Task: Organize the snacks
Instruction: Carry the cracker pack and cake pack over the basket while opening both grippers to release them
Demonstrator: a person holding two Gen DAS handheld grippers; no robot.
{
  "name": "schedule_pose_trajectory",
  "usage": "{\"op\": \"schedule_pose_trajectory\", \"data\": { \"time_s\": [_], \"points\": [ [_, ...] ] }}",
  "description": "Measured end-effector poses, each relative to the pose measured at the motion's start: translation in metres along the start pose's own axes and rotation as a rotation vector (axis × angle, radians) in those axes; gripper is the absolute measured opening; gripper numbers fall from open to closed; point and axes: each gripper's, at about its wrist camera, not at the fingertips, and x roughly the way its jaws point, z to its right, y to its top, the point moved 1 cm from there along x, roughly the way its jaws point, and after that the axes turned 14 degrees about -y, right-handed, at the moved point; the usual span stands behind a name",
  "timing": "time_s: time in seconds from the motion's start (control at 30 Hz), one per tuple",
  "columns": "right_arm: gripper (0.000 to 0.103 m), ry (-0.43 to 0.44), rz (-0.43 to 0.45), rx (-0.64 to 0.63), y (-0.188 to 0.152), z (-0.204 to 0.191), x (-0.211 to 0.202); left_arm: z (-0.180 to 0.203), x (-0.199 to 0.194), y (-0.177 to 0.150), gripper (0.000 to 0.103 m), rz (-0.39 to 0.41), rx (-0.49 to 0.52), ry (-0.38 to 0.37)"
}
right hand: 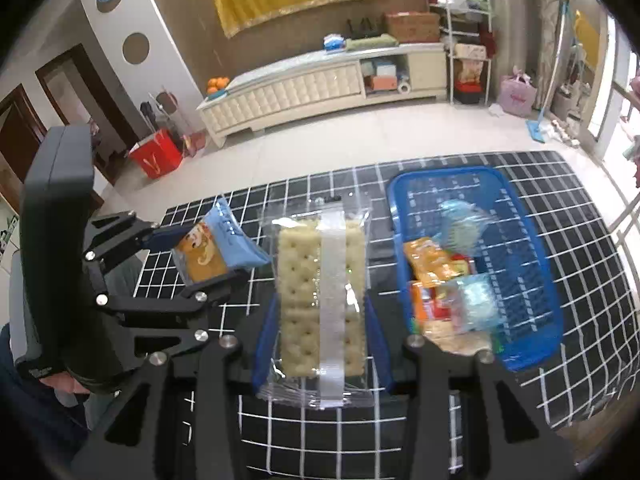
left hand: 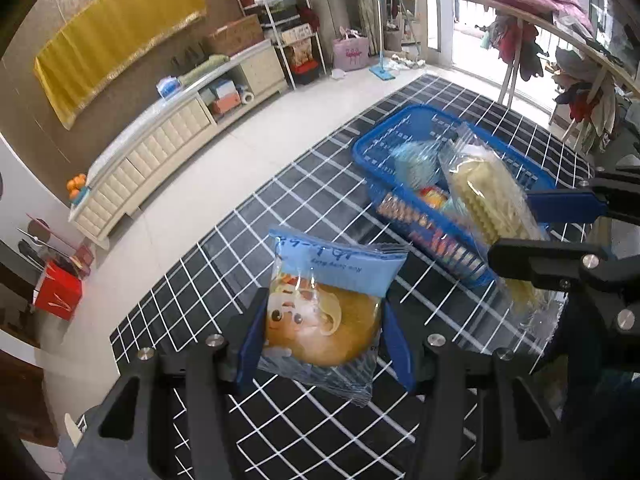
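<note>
Both hands are loaded here. The left gripper [left hand: 324, 328] has its blue pads clamped on the sides of a bun [left hand: 320, 316], a round golden cake in a clear wrapper with a blue band and a cartoon face. The right gripper [right hand: 320, 340] is closed on a cracker pack [right hand: 322, 292], a long clear sleeve of pale square crackers, held by its near end with the far end sticking out ahead. Both packs are off the table [right hand: 580, 280], carried above that black cloth with its white grid.

And there's the target: the blue basket [right hand: 532, 312], sitting to the right of the crackers in the right wrist view. It's already partly stocked. An orange packet [right hand: 430, 262], a pale blue wrapped snack [right hand: 460, 224] and a few more bright wrappers are bunched at the near end, while the far end looks bare. So a good share of the sorting looks done.

What's left, by my reading: these two packs need to go in. The crackers are just beside the basket; the bun is further out on the left. No other loose snacks show on the cloth in either view, so these could well be the last two, though the table edges run out of sight.
</note>
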Motion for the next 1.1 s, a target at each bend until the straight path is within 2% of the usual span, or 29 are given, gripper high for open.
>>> {"op": "schedule_pose_trajectory", "data": {
  "time_s": [0.3, 0.43, 0.6, 1.1],
  "points": [
    [0.046, -0.033, 0.027, 0.056, -0.001, 0.062, -0.013, 0.050, 0.007, 0.030, 0.052, 0.020, 0.013, -0.031],
    [0.046, -0.054, 0.021, 0.074, -0.001, 0.085, -0.009, 0.059, 0.025, 0.045, 0.052, 0.021, -0.002, -0.076],
    [0.046, -0.070, -0.005, 0.092, 0.003, 0.114, 0.010, 0.074, 0.054, 0.062, 0.052, -0.011, -0.011, -0.086],
    [0.047, -0.054, -0.108, 0.139, 0.013, 0.159, 0.084, 0.061, 0.159, 0.110, 0.052, -0.140, -0.078, -0.148]
  ]
}}
